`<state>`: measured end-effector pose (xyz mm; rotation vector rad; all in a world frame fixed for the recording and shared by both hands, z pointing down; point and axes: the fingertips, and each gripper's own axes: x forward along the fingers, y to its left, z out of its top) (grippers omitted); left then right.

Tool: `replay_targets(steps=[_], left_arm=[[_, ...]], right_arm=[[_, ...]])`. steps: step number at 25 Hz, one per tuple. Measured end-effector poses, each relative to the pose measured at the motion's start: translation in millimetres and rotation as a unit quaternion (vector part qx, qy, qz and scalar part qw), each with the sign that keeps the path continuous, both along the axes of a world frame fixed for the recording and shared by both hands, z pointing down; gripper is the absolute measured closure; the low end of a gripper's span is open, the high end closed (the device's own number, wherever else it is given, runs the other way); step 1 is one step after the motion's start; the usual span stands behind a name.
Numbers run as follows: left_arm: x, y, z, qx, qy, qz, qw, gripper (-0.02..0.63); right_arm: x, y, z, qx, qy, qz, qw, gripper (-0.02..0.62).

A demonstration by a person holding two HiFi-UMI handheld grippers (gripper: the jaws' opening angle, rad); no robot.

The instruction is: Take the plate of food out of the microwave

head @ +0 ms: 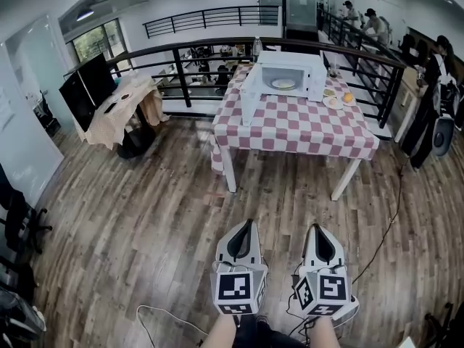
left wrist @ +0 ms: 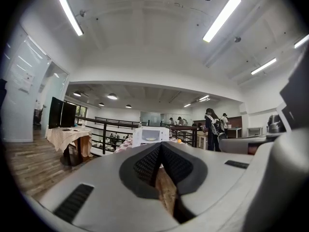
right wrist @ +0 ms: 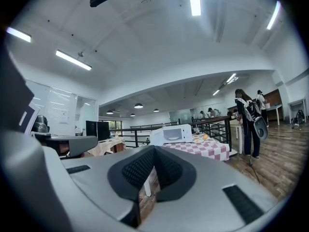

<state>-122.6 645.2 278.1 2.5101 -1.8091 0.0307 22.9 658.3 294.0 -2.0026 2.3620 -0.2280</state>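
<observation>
Wooden flooring (head: 145,216) is spread below the left gripper (head: 249,225) and right gripper (head: 316,229); both pairs of jaws are pressed together, with nothing held. Farther off, on the checked table (head: 290,130), the plate of food (head: 283,84) is seen inside the open-doored microwave (head: 316,78).

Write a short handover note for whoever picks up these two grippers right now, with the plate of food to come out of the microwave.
Grippers: the left gripper and right gripper are both shut and empty, held level side by side over the wooden floor.
Things: the microwave stands on the checkered table, across the floor and well away from both grippers. Its door is swung open to the left, and the plate sits inside.
Done: the door is open.
Left: walk up to the table, open a gripper, probably take the plate by its rim, draw it out level and set it on the table.
</observation>
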Motion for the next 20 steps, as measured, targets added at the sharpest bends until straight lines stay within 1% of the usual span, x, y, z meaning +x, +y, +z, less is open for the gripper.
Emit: replay_targets(steps=[5,10,15,20], left_arm=[[-2.5,-4.4,0.9,-0.003,0.001,-0.014,0.9999,0.595],[-2.6,-15.2,5.0,-0.004,0.001,-0.017,0.9998,0.595],[-0.9,-39.5,12.1,-0.01,0.008,-0.012,0.9998,0.595],[-2.0,-74.1,15.0,-0.007,0.007,-0.007,0.9999,0.595]], right_arm=[[1.0,-6.3,3.9,-0.009,-0.009,-0.011,1.0,0.603],[0.9,-16.9,9.2,-0.012,-0.009,-0.012,1.0,0.603],[2.0,-38.8,15.7,-0.016,-0.006,-0.008,1.0,0.603],[1.0,-71.6,18.7,-0.018,-0.005,-0.004,1.0,0.603]])
